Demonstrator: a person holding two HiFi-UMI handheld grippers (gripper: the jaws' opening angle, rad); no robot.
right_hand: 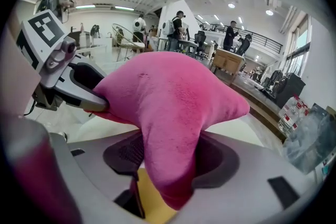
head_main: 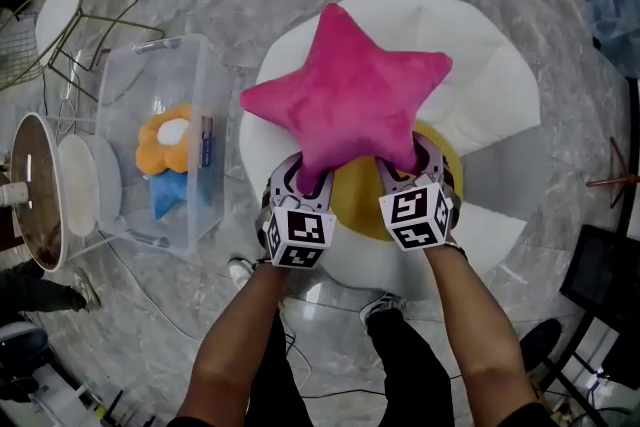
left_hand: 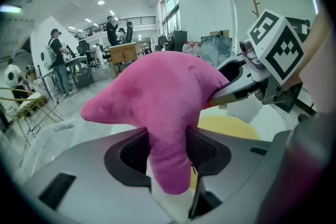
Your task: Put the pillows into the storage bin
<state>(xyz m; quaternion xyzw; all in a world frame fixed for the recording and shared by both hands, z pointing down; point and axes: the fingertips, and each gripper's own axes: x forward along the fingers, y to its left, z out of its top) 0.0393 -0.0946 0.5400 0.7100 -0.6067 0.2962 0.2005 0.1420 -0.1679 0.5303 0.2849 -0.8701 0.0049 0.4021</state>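
Observation:
A pink star pillow (head_main: 350,95) hangs above the white round table (head_main: 500,55), held by both grippers. My left gripper (head_main: 305,177) is shut on its lower left arm, which fills the jaws in the left gripper view (left_hand: 167,152). My right gripper (head_main: 410,163) is shut on the lower right arm of the star (right_hand: 170,160). Under the star a yellow pillow (head_main: 360,205) lies on the table. The clear storage bin (head_main: 165,140) stands on the floor to the left and holds an orange flower pillow (head_main: 165,143) over a blue one (head_main: 165,195).
A wire-frame chair (head_main: 70,35) and a round side table (head_main: 40,190) stand left of the bin. A white lid or tray (head_main: 90,185) leans by the bin. Dark equipment (head_main: 600,275) sits at the right. People stand far off in the hall.

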